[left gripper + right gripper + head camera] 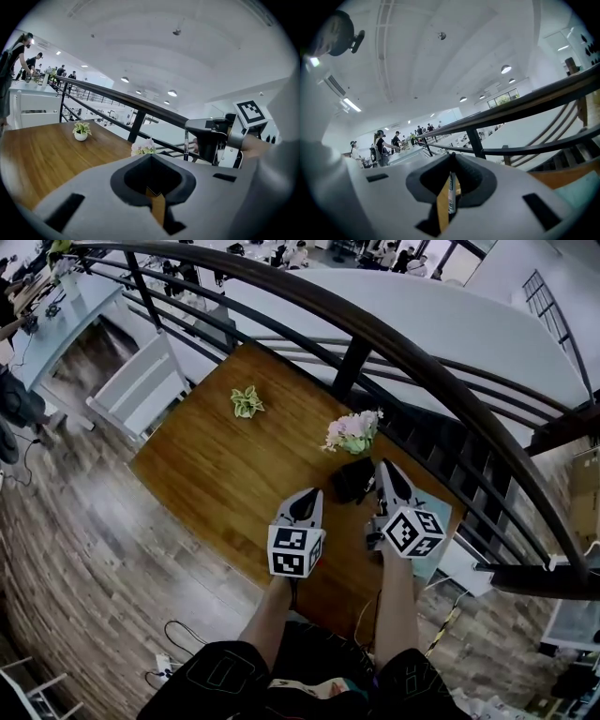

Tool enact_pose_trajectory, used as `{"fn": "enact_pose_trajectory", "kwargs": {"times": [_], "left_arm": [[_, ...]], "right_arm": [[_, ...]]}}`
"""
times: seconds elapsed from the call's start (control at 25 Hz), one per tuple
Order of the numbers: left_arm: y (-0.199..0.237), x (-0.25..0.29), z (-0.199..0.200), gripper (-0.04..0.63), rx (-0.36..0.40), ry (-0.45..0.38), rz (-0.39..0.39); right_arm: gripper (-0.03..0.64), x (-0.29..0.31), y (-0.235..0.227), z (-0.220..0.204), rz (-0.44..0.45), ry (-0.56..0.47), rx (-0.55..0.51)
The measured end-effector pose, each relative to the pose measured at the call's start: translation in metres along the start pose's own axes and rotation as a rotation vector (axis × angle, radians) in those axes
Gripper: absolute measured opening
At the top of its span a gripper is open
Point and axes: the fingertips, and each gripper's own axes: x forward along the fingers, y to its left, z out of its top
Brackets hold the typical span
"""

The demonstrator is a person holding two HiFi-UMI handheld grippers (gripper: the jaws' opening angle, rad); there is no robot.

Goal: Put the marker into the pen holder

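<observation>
My right gripper (385, 468) is shut on a slim marker (451, 191) with a white printed barrel, held upright between its jaws. In the left gripper view the marker (186, 146) hangs straight down from the right gripper (206, 127), beyond the flowers. The black pen holder (352, 479) stands on the wooden table (216, 465), just left of the right gripper's tip and in front of the flowers. To the holder's left, my left gripper (306, 498) hovers over the table. Its jaws are shut with nothing between them (151, 157).
A pot of pale pink flowers (353, 430) stands right behind the holder. A small green plant in a white pot (247, 401) sits farther back on the table. A dark railing (375, 334) runs along the table's far and right sides. A white chair (141, 385) is at the left.
</observation>
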Motion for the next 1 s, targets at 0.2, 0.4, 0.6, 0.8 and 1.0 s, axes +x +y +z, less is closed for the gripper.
{"fn": "enact_pose_trajectory", "kwargs": {"times": [0.2,0.4,0.6,0.8,1.0], "left_arm": [[0.003,0.012,0.001,0.006,-0.006,0.009,0.001],[0.005,0.023,0.0,0.006,-0.008,0.021,0.0],[0.009,0.029,-0.011,0.006,-0.023,0.046,0.009],[0.008,0.031,-0.017,0.007,-0.031,0.052,0.0],[0.005,0.028,-0.025,0.006,-0.042,0.054,-0.007]], "right_arm": [[0.043,0.011,-0.006,0.003,-0.002,-0.009,0.008],[0.043,0.023,-0.013,0.002,-0.005,-0.012,0.005],[0.043,0.027,-0.021,-0.015,-0.02,0.017,0.002],[0.043,0.022,-0.026,-0.042,-0.047,0.083,-0.007],[0.044,0.017,-0.028,-0.068,-0.062,0.158,-0.04]]}}
